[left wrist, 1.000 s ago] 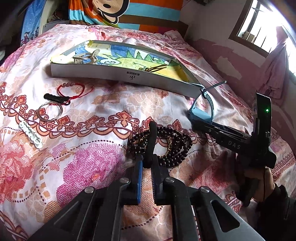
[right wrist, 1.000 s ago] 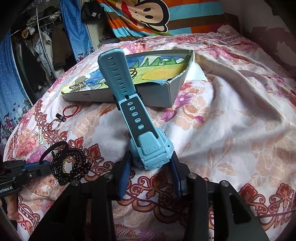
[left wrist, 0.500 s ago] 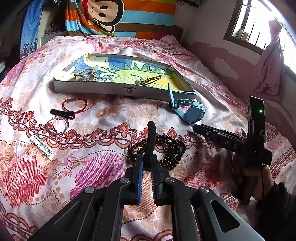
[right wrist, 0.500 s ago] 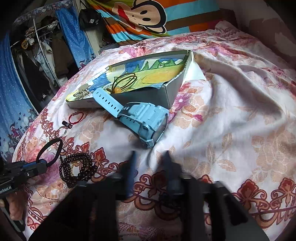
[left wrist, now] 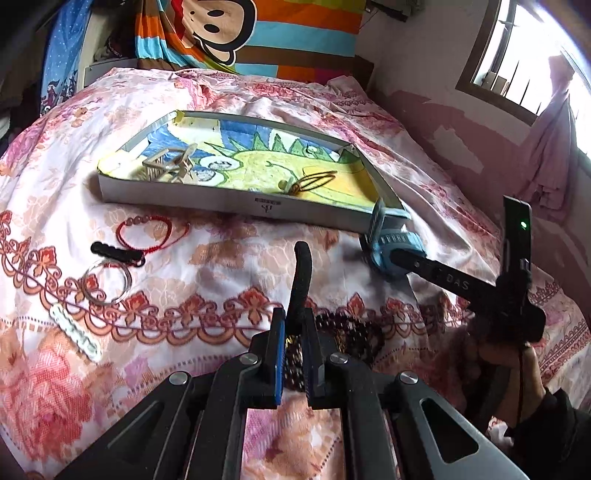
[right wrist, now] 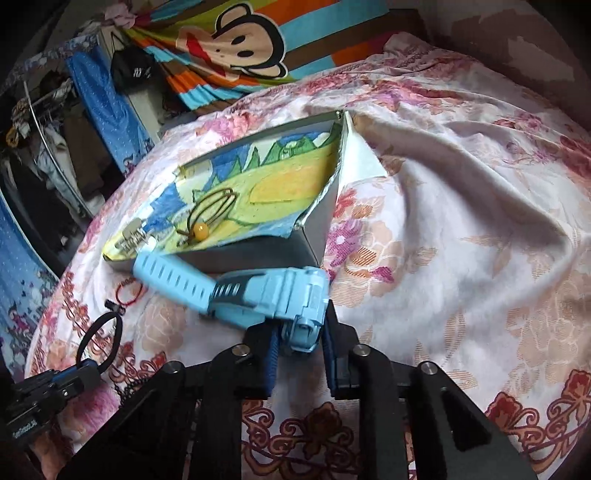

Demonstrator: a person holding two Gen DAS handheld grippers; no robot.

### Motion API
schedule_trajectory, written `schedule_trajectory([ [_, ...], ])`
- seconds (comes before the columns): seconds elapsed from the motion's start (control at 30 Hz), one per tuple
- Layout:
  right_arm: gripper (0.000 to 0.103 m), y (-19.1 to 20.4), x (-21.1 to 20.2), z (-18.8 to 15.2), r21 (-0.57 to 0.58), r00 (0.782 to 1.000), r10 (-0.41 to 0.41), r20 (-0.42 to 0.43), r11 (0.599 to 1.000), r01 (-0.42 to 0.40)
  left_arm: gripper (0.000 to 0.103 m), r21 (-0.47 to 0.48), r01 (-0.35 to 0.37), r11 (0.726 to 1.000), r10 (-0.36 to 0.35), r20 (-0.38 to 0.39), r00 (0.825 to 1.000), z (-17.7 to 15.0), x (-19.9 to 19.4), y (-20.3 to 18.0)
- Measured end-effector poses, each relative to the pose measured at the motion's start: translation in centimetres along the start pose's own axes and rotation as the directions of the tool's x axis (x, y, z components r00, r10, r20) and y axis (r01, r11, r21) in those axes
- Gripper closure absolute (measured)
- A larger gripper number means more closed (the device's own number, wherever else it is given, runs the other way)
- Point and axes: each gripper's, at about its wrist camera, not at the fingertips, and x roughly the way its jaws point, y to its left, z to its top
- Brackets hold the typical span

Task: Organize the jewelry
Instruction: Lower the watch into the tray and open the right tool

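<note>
Left gripper [left wrist: 292, 354] clamping black hair tie [left wrist: 300, 280], right gripper [right wrist: 300, 354] gripping blue watch [right wrist: 273, 295]

Watch [right wrist: 273, 291]: light blue, with a darker blue-grey part on its strap.
Tray [left wrist: 236, 201]: grey walls; inside is a drawing in blue, green and yellow.
Bed cover [left wrist: 221, 258]: white and pink, with big pink flowers and orange-red curly borders.
String bracelet [left wrist: 147, 230]: red.
Ring [left wrist: 106, 281]: shiny silver.
Bead necklace [left wrist: 354, 332]: dark brown beads.
Hair band [left wrist: 302, 280]: black.
Clip [left wrist: 75, 331]: white.
Cord with a bead [right wrist: 203, 218]: brown cord, one yellow-orange bead.
Left claw [left wrist: 293, 354]: black, with blue pads.
Right claw [right wrist: 299, 354]: black, with blue pads.
Blanket [left wrist: 258, 33]: stripes of orange, blue, brown and green, with a brown monkey face.
Curtain [left wrist: 550, 133]: pink.
</note>
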Motion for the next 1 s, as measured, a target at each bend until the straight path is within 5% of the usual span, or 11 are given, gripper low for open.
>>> schedule_trajectory([
  [0.37, 0.087, 3.7, -4.2, 2.9, -0.077, 0.983, 0.061, 0.171, 0.996, -0.048, 0.095, -0.002, -0.02, 1.0, 0.02, 0.061, 0.998, 5.6, 0.7, 1.4],
  [0.53, 0.087, 5.0, -1.7, 5.6, -0.138, 0.981, -0.001, 0.194, 0.99, 0.028, 0.095, -0.016, -0.029, 0.999, 0.03, 0.06, 0.998, 8.3, 3.3, 1.7],
  [0.8, 0.086, 3.2, 2.4, 6.9, -0.067, 0.987, -0.028, 0.16, 0.997, 0.039, 0.095, -0.021, -0.035, 0.999, 0.036, 0.019, 0.999, 10.7, 7.7, 2.3],
  [0.93, 0.061, 3.1, 2.9, 6.7, -0.071, 0.99, -0.06, 0.128, 0.995, 0.069, 0.094, -0.035, -0.042, 0.999, 0.041, -0.017, 0.999, 10.4, 8.7, 2.4],
  [1.0, 0.058, 2.9, 2.4, 6.6, -0.072, 0.989, -0.059, 0.136, 0.995, 0.069, 0.089, -0.039, -0.04, 0.998, 0.039, -0.012, 0.999, 10.3, 8.4, 2.4],
])
